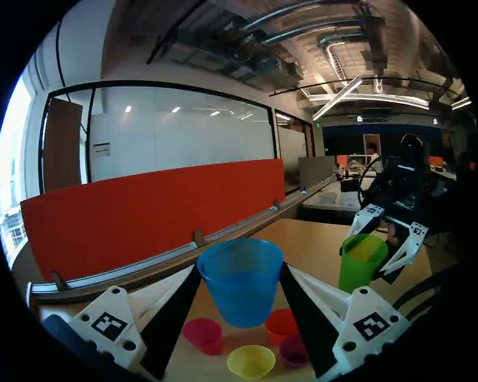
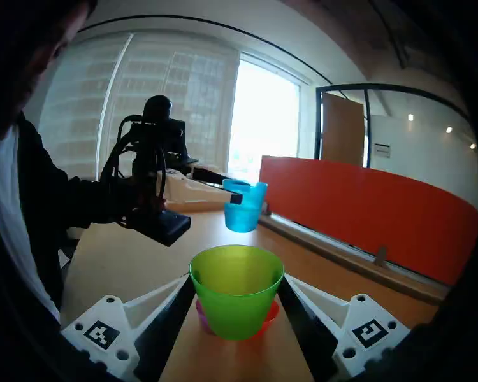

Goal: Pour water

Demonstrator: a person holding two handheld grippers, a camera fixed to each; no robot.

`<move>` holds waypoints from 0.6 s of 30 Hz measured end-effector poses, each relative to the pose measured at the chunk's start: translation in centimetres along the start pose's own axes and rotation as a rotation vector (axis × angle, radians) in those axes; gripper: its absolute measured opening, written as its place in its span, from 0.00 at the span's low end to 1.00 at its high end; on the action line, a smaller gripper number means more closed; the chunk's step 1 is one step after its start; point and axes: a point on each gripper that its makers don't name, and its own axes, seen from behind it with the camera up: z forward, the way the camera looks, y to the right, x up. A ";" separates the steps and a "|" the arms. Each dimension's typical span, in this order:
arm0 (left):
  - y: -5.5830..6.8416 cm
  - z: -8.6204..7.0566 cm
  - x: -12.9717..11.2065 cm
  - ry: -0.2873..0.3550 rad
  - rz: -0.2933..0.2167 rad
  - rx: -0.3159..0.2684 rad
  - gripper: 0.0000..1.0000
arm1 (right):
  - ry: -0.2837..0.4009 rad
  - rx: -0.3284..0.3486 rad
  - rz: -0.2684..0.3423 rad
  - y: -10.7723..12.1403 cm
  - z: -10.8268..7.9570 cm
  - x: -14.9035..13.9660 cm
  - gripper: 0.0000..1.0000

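Observation:
In the left gripper view my left gripper point(image 1: 240, 290) is shut on a translucent blue cup point(image 1: 241, 280), held upright above the wooden table point(image 1: 303, 239). Farther right in that view the right gripper point(image 1: 384, 245) holds a green cup point(image 1: 361, 260). From the right gripper view, my right gripper point(image 2: 236, 299) is shut on the green cup point(image 2: 236, 296), upright and close to the camera. Beyond it the left gripper point(image 2: 239, 197) carries the blue cup point(image 2: 243, 205) in the air, held by a person's sleeved arm. Water inside either cup cannot be made out.
Small cups lie on the table under the blue cup: pink point(image 1: 204, 334), yellow point(image 1: 251, 361), orange point(image 1: 280, 325) and purple point(image 1: 293, 350). An orange partition point(image 1: 150, 213) with a metal rail runs along the table's far side. A person point(image 2: 16, 191) stands at the left.

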 end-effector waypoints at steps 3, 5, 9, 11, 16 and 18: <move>-0.1 -0.6 0.2 0.006 0.008 0.008 0.87 | 0.001 0.006 -0.003 -0.2 0.1 0.2 0.91; 0.0 -0.9 0.4 0.010 0.013 0.013 0.87 | 0.001 0.009 -0.006 -0.3 0.2 0.3 0.91; 0.1 -1.6 0.8 0.021 0.027 0.019 0.87 | -0.001 0.018 -0.012 -0.6 0.4 0.5 0.91; 0.2 -1.9 1.0 0.024 0.032 0.020 0.87 | -0.003 0.026 -0.011 -0.8 0.4 0.7 0.91; 0.5 -2.5 1.1 0.026 0.034 0.017 0.88 | 0.000 0.034 -0.018 -1.1 0.6 1.0 0.91; 0.6 -2.8 1.2 0.028 0.033 0.015 0.87 | -0.001 0.039 -0.021 -1.3 0.6 1.1 0.91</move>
